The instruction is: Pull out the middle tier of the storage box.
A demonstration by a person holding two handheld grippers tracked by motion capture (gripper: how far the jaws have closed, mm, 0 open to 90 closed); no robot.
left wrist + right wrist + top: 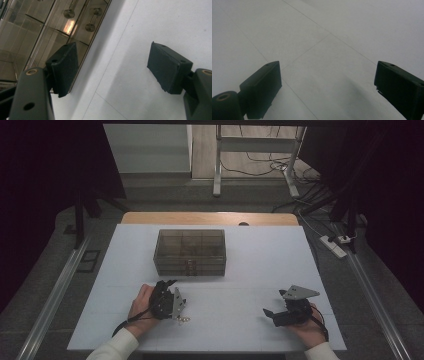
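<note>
Looking down from the high view, I am seeing the left gripper (170, 285) resting at about seven o'clock on the white table (250, 250), with its jaws standing wide apart and gripping nothing. In the left gripper view its two black pads (65, 67) are framing bare tabletop, and one pad is sitting just beside the front of the drawer box (50, 32), not touching it as far as I can tell. That smoky, see-through drawer box (189, 252) is standing at about twelve o'clock from the left gripper, near it, with small round knobs (69, 13) facing me.

I am holding the right gripper (272, 315) at about five o'clock, well apart from the box, its jaws spread wide and empty over plain white surface (324, 62).

A small gold-coloured trinket (184, 319) is lying on the table just beside the left gripper, too small to identify. Nothing is standing between the left gripper and the box front.
</note>
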